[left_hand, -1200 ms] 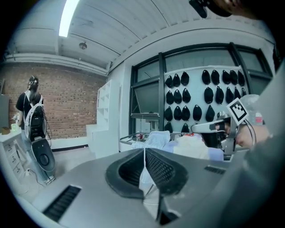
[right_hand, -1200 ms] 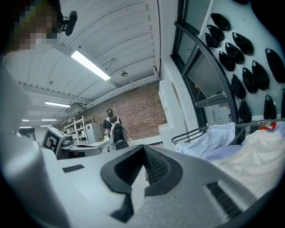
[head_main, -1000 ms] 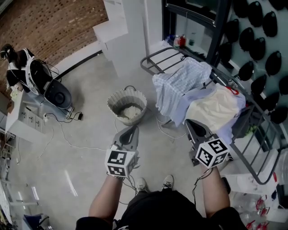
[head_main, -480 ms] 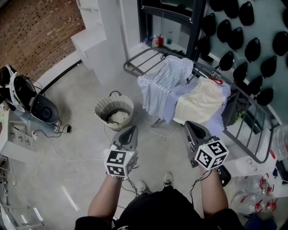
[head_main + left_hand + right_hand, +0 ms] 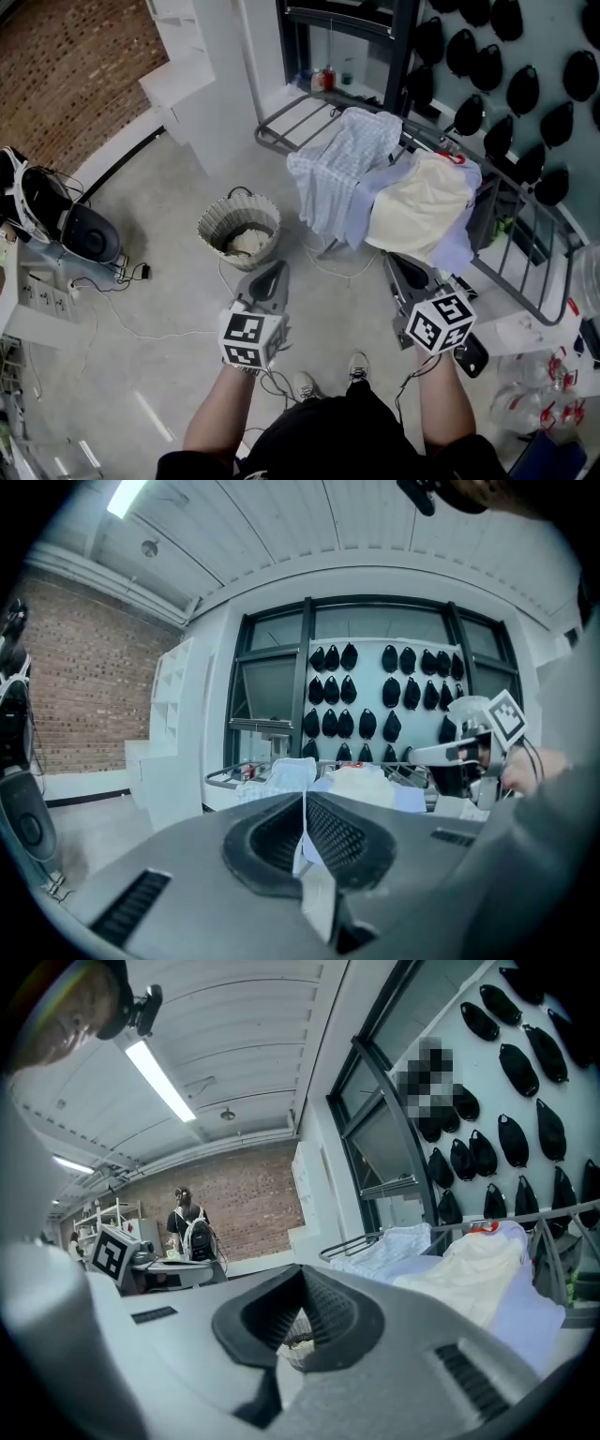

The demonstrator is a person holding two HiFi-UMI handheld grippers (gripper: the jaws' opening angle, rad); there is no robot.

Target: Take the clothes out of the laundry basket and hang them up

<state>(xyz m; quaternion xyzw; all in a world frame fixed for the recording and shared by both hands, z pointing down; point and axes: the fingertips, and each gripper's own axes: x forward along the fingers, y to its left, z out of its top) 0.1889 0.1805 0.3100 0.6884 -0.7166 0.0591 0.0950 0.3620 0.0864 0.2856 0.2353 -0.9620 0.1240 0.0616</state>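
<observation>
Left gripper [image 5: 276, 269] and right gripper [image 5: 396, 261]: fingers clenched, nothing held, both apart from the basket. Laundry basket [image 5: 216, 225] stands on floor [image 5: 159, 197], pale garment [image 5: 246, 242] inside, just left of drying rack [image 5: 263, 141] carrying draped clothes [image 5: 422, 206].

No readable words, brands or numbers anywhere; only black-and-white square markers [image 5: 246, 330] on the left gripper [image 5: 277, 267] and right gripper [image 5: 395, 259].

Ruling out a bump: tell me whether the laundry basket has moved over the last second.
No. The laundry basket keeps its place on the floor beside the drying rack's near corner; only the head view itself shifted.
</observation>
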